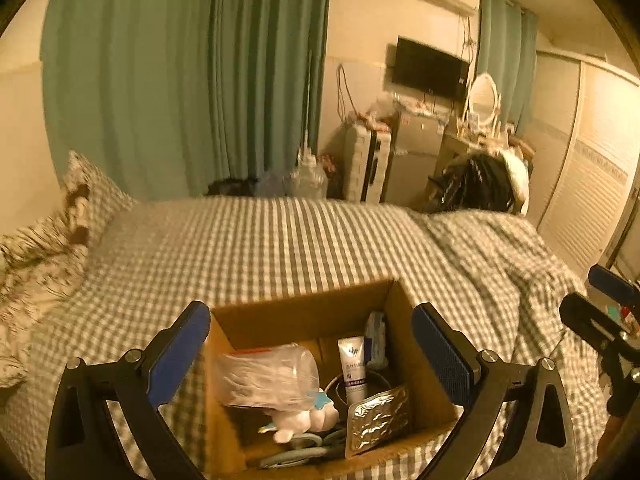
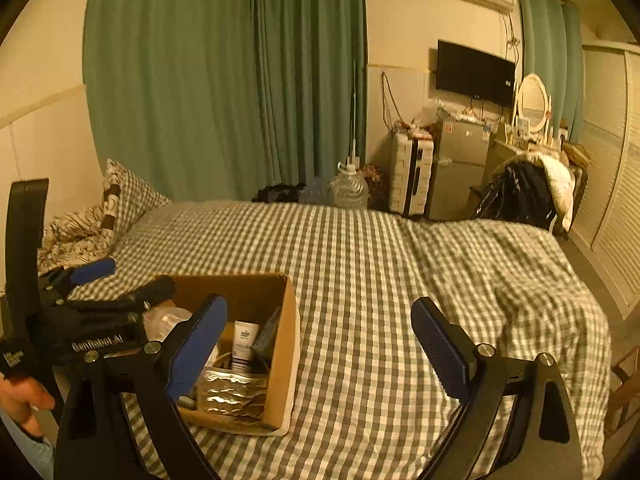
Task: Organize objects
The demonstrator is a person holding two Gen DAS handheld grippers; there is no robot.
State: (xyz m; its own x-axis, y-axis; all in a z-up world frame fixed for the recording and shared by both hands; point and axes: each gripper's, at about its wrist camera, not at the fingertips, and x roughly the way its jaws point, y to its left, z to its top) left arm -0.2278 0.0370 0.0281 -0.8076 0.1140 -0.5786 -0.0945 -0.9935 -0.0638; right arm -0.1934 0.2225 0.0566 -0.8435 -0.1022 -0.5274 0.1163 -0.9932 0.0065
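Observation:
An open cardboard box (image 1: pixel 304 304) sits on the checked bed near its front edge; it also shows in the right wrist view (image 2: pixel 288 344). Inside lie a clear plastic jar (image 1: pixel 268 376), a white tube (image 1: pixel 353 368), a silver foil pack (image 1: pixel 378 418), a white plush toy (image 1: pixel 304 420) and a small blue-white packet (image 1: pixel 376 338). My left gripper (image 1: pixel 312 344) is open and empty, its fingers standing either side of the box. My right gripper (image 2: pixel 320 340) is open and empty, above the bed just right of the box. The left gripper also shows in the right wrist view (image 2: pixel 92 288).
The bed (image 2: pixel 360 248) carries a checked cover, pillows (image 2: pixel 120 204) at its far left and a rumpled duvet (image 2: pixel 500 264) at the right. Beyond it stand a water jug (image 2: pixel 350 188), a suitcase (image 2: pixel 412 176), a small fridge (image 2: pixel 460 168) and a chair with clothes (image 2: pixel 520 192).

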